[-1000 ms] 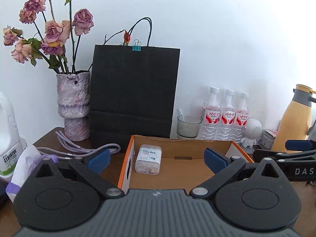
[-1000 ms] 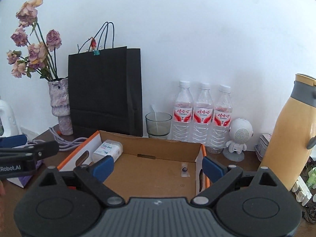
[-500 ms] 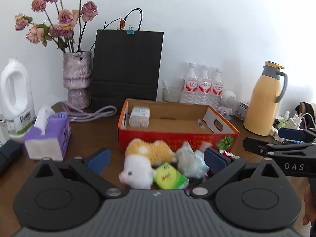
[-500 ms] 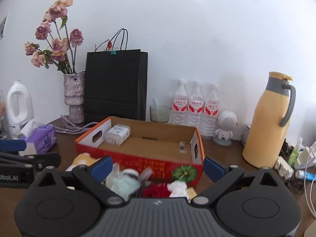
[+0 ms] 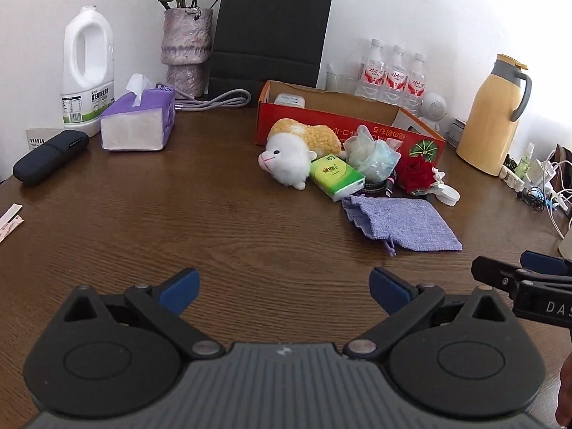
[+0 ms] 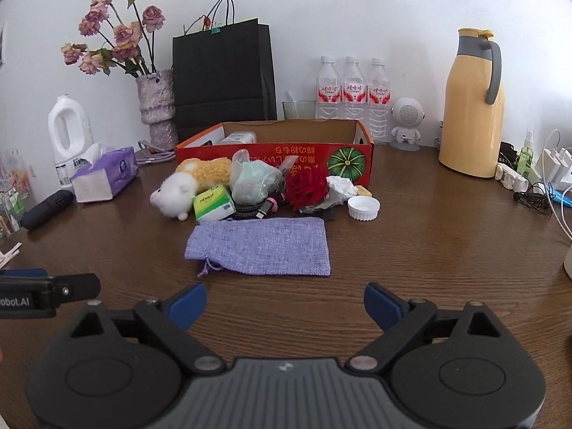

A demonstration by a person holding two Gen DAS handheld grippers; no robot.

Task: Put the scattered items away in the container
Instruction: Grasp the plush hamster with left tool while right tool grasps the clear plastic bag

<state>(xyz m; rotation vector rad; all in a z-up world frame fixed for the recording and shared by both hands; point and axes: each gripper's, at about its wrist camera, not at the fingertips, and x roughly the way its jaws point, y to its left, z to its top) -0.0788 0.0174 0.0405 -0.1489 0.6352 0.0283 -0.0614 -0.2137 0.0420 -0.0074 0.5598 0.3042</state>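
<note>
I have both grippers held low over the wooden table [image 6: 429, 221], jaws spread wide with nothing between them: the left gripper [image 5: 284, 287] over bare wood, the right gripper [image 6: 285, 302] just short of the lilac pouch [image 6: 261, 246], which lies flat at my twelve o'clock. Beyond it the clutter sits bunched against the near wall of the red cardboard box [image 6: 314, 155], which so far seems to hold only a small white pack [image 6: 237, 138] in its far left corner. My main worry is the pouch: it is limp woven cloth lying flush on the wood, so a pinch could skate over it or catch only the drawstring [image 6: 207, 268] at its near left corner and leave it dangling. The heap behind is risky because things touch or overlap. The plush sheep [image 6: 193, 182], fuzzy and soft, lies at eleven o'clock against the glossy green tissue pack [image 6: 213, 202], and the crinkly clear bag [image 6: 252, 180] leans over a dark braided cable [image 6: 250, 211]; pulling one may drag its neighbours or snag the cable. The red fabric rose [image 6: 307, 187] at one o'clock is ruffled and would crush easily, the crumpled white paper [image 6: 341, 186] beside it is light enough to flick away, and the ribbed white cap [image 6: 364, 208], round and hard, could squirt from the pads and roll. The box wall stands close behind it all, so I judge an overshoot would shove the box back.
</note>
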